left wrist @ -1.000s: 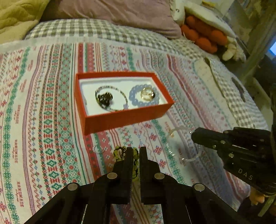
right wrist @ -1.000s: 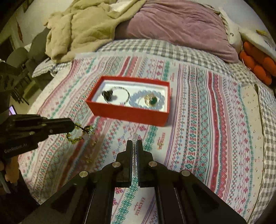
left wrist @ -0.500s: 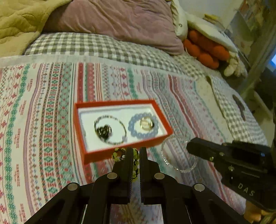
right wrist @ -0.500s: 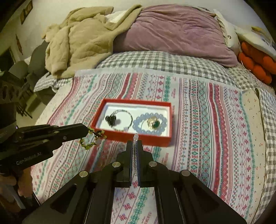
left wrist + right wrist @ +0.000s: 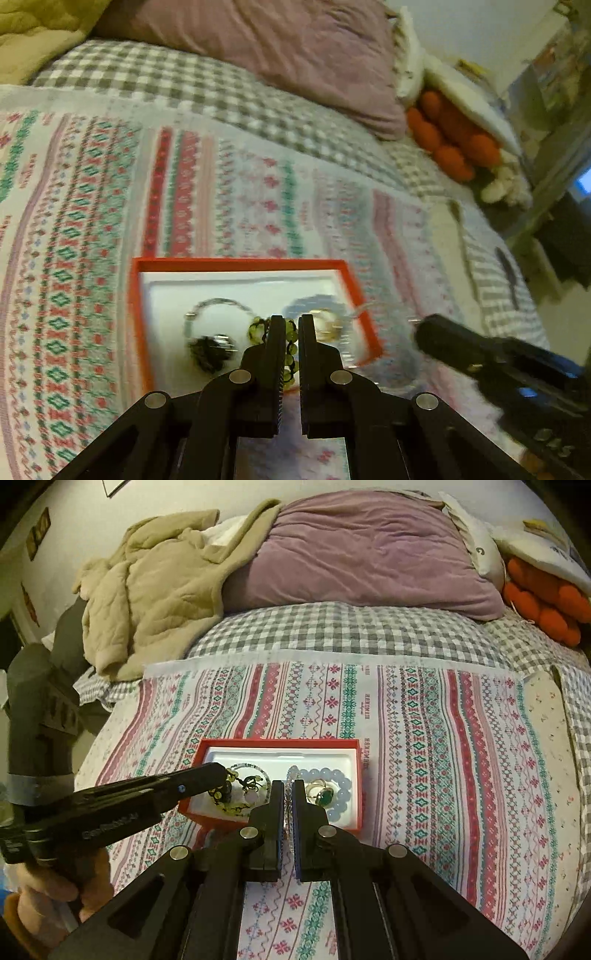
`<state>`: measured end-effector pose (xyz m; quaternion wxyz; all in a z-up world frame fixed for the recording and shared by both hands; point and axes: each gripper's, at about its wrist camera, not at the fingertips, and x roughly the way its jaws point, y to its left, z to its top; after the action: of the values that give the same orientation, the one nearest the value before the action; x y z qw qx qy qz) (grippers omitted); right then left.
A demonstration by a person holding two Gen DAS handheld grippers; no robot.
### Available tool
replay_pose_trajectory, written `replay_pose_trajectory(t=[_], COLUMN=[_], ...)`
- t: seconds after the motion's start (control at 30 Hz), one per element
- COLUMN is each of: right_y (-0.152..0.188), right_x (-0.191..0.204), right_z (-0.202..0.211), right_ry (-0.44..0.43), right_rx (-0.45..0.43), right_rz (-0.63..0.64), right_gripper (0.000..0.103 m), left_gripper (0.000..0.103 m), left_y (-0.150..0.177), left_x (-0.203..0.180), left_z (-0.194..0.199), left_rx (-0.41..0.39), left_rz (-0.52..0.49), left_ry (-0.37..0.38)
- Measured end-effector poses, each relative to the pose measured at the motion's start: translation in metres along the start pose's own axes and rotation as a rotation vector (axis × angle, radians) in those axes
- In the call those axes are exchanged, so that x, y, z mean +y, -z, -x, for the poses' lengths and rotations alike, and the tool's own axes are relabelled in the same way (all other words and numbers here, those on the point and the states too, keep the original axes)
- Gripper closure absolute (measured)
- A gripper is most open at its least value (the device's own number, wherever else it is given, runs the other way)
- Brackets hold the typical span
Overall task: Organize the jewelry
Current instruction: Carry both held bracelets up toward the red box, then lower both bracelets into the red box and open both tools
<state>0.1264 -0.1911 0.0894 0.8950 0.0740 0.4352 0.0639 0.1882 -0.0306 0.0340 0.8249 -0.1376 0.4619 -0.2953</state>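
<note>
A red box (image 5: 137, 314) with a white liner lies on the patterned bedspread; it also shows in the right wrist view (image 5: 354, 775). Inside lie a thin bracelet with a dark charm (image 5: 210, 350), a pale blue bead bracelet (image 5: 341, 794) and a gold ring with a green stone (image 5: 322, 794). My left gripper (image 5: 288, 323) is shut on a yellow-green bead bracelet (image 5: 256, 328) and holds it over the box. My right gripper (image 5: 287, 786) is shut on a clear bead bracelet (image 5: 373, 332), edge-on between its fingers, at the box's near right.
A purple pillow (image 5: 369, 554), a beige quilted blanket (image 5: 155, 583) and an orange plush toy (image 5: 546, 602) lie at the head of the bed. A grey checked sheet (image 5: 332, 627) lies beyond the striped cloth (image 5: 443, 757). The bed's right edge (image 5: 517, 288) is near.
Both grippers have moved forward with their bracelets, from the bedspread in front of the box to above it. The yellow-green bracelet now hangs over the box's interior.
</note>
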Motion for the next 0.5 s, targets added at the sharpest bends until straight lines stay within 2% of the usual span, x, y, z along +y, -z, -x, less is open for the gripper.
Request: replay_pose_trajectory(t=[0.13, 0.27, 0.4, 0.5], right_y=[-0.004, -0.009, -0.01, -0.009], right_x=[0.007, 0.018, 0.018, 0.005], right_z=[-0.008, -0.016, -0.033, -0.046], right_ry=[-0.037, -0.095, -0.079, -0.034], right_rx=[-0.002, -0.005, 0.015, 0.028], right_rz=[0.024, 0.052, 0.054, 0.033], right_gripper=[0.099, 0.099, 0.099, 0.099], left_gripper=[0.102, 0.102, 0.102, 0.102], left_y=[0.0, 0.0, 0.003, 0.002], left_x=[0.014, 0.022, 0.023, 0.022], left_z=[-0.004, -0.005, -0.008, -0.011], left_rx=[-0.011, -0.021, -0.025, -0.027], left_rz=[0.002, -0.005, -0.035, -0.053], left_ry=[-0.085, -0.137, -0.184, -0.211])
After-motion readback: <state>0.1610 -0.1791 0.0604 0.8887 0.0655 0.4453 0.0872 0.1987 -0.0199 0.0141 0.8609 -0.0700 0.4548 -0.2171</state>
